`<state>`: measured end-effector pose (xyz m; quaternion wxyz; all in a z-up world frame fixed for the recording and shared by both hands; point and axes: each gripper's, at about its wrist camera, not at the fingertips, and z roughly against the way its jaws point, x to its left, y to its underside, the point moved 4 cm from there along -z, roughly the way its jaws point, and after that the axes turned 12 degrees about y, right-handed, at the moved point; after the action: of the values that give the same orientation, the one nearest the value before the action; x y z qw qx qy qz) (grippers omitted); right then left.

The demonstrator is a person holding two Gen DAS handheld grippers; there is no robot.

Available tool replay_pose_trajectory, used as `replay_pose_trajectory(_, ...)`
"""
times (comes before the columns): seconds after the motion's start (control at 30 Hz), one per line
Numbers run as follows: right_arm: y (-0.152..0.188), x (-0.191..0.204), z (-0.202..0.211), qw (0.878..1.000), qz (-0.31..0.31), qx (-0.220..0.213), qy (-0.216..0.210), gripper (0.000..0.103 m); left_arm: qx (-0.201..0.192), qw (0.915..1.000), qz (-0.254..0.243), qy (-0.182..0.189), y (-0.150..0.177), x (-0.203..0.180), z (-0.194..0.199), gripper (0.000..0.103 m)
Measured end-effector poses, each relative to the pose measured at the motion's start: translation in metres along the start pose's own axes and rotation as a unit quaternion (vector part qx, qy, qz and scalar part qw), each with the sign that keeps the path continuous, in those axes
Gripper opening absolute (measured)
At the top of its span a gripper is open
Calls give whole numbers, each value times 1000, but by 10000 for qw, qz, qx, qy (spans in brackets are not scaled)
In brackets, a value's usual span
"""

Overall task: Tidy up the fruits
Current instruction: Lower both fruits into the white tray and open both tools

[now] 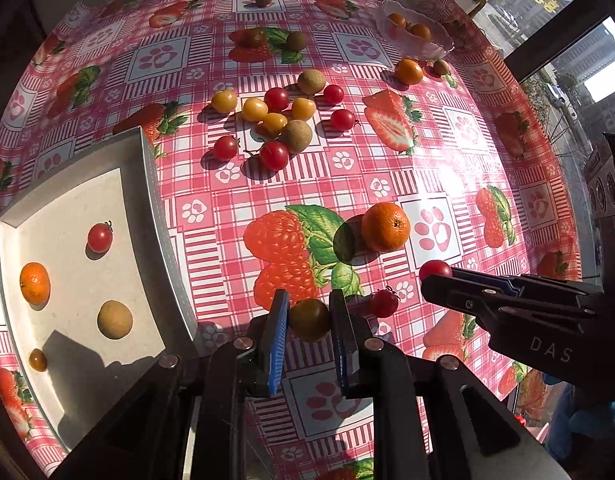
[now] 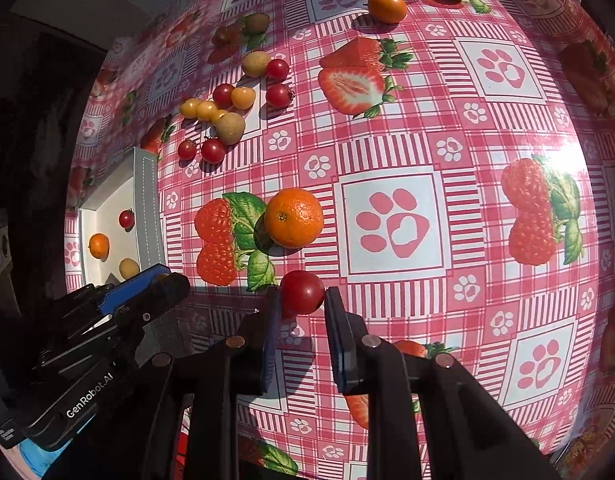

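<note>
My left gripper (image 1: 309, 308) is shut on a brown-green round fruit (image 1: 309, 320), held just above the pink tablecloth beside the grey tray (image 1: 149, 184). The tray holds a red cherry tomato (image 1: 99, 237), a small mandarin (image 1: 35, 283), a brown round fruit (image 1: 114, 319) and a small dark fruit (image 1: 37, 359). My right gripper (image 2: 301, 296) is shut on a red cherry tomato (image 2: 302, 292); it also shows in the left wrist view as the right gripper (image 1: 429, 278). A big orange (image 2: 294, 217) lies just beyond it. Another red tomato (image 1: 383, 303) rests on the cloth between the grippers.
A cluster of red and yellow cherry tomatoes and brown fruits (image 1: 277, 120) lies mid-table. A clear glass bowl (image 1: 439, 50) with small oranges stands far right, a loose mandarin (image 1: 408, 71) beside it. The left gripper (image 2: 167, 278) hangs near the tray's corner (image 2: 145, 200). A window runs along the right.
</note>
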<state>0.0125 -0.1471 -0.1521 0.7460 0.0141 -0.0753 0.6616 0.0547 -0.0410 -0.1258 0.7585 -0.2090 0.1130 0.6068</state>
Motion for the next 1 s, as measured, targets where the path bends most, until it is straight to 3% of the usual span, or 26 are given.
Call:
replay_pose_trajectory(0.57, 12, 139, 1, 9905, 1358, 42, -213, 24, -591, 9912, 1106, -420, 57, 114, 81, 22)
replay_pose_trajectory(1.0, 37, 222, -36, 9759, 2131, 436, -152, 24, -430, 9845, 1527, -754, 92, 179, 79, 22)
